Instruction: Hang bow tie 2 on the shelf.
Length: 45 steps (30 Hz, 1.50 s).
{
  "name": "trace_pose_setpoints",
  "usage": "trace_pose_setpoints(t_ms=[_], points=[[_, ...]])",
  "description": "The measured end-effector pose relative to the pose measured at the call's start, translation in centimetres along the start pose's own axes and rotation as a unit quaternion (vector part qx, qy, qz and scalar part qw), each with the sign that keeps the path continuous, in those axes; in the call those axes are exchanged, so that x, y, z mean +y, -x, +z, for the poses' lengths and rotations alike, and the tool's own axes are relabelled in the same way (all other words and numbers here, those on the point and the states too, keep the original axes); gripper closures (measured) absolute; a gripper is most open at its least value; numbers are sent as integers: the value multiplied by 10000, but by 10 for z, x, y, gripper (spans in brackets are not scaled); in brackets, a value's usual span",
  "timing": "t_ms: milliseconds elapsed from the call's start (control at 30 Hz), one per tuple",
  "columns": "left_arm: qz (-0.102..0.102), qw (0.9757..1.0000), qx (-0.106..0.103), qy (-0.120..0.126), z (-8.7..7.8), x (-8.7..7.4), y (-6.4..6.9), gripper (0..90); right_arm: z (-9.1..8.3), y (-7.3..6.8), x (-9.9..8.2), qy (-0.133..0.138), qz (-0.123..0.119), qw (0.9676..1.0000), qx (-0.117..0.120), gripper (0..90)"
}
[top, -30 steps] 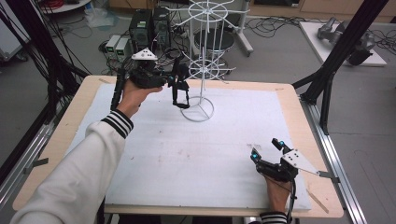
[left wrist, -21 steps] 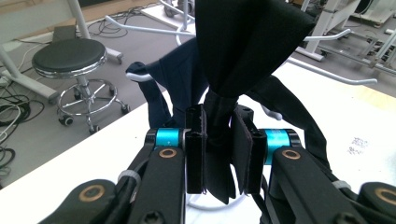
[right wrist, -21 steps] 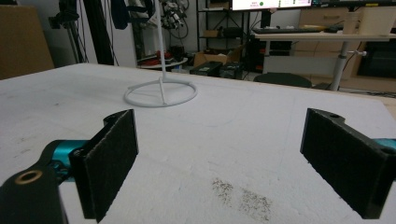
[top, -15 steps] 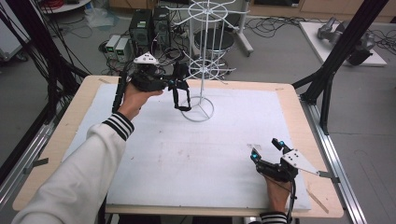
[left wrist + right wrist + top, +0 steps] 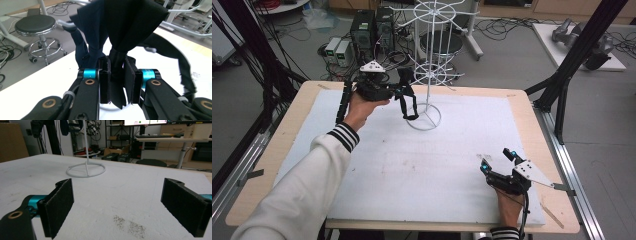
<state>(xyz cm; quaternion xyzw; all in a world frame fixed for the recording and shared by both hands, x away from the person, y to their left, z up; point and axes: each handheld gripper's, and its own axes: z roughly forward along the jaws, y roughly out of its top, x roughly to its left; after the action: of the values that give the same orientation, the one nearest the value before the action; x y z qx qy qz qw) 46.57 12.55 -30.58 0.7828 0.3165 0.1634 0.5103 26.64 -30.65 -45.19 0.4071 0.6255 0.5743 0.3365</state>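
From above, my left tool (image 5: 404, 100) is up by the white wire rack (image 5: 428, 65) at the far side of the tabletop (image 5: 422, 160), clamped on a dark strap (image 5: 408, 107) that dangles just beside the pole. My right tool (image 5: 499, 162) rests near the front right edge, jaws wide, holding nothing. Left gripper view: pads pinch the strap (image 5: 116, 67), dark cloth bunched above over a wire arm. Right gripper view: pads apart, rack base (image 5: 85, 171) well ahead. Best keep the pinch firm and slide the loop fully onto the arm before letting go.
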Motion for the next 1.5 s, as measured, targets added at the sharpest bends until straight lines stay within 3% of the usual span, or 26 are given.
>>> trace_pose_setpoints(t_ms=[533,1033,1100,1200,1267,1400,1500], points=[[-100,9998,135,-46,17,-8,2,761,0,0,0,-4,17,10000,10,105],[-110,9996,231,-126,18,-13,3,729,0,0,0,0,7,10000,9,106],[-107,9994,255,-187,17,-13,3,652,0,0,0,-2,4,10000,7,106],[-101,9999,91,-95,15,-13,1,489,0,0,0,3,-5,10000,6,105],[-87,9998,136,-90,14,-15,0,367,0,0,0,6,-18,10000,0,106],[-47,9997,223,-8,8,-23,-3,241,0,0,0,6,-7,10000,1,106],[-74,9997,168,134,-1,-32,-5,157,0,0,0,-2,-9,10000,-12,106]])
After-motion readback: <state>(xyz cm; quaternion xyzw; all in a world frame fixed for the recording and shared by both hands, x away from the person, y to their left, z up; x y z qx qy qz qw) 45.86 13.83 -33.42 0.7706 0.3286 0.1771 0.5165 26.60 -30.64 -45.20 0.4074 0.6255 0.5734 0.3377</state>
